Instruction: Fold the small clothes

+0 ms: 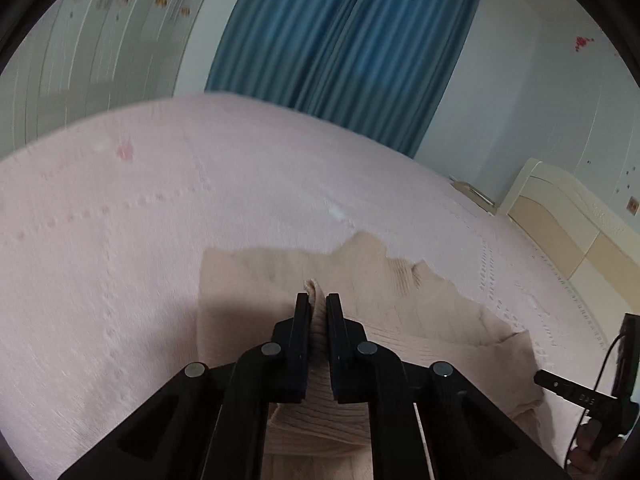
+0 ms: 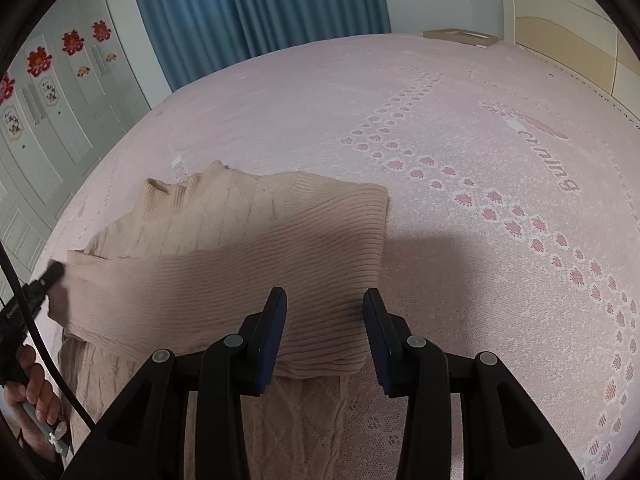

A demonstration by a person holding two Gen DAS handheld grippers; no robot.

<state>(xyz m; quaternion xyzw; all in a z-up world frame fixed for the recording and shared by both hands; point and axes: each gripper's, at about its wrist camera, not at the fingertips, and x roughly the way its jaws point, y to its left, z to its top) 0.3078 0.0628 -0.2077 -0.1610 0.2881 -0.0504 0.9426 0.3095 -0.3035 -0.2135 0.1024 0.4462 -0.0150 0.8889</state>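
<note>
Beige knit sweater (image 2: 224, 264) lies on the pink bedspread (image 2: 440, 152). Left gripper (image 1: 318, 300) pinches a sweater fold; right gripper (image 2: 324, 300) hovers above it, jaws apart.

Beige ribbed and cable-knit sweater (image 2: 224, 264) on pink paw-print bedspread (image 2: 460, 160); blue curtain (image 2: 256, 4) behind.

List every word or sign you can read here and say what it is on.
"Buinuio", as nearly as it reads: pink letters, upside down, woven into the pink bedspread.
A second woven word beside the sweater collar: too blurred to read.
Small white print on the other gripper's black body: too small.
</note>
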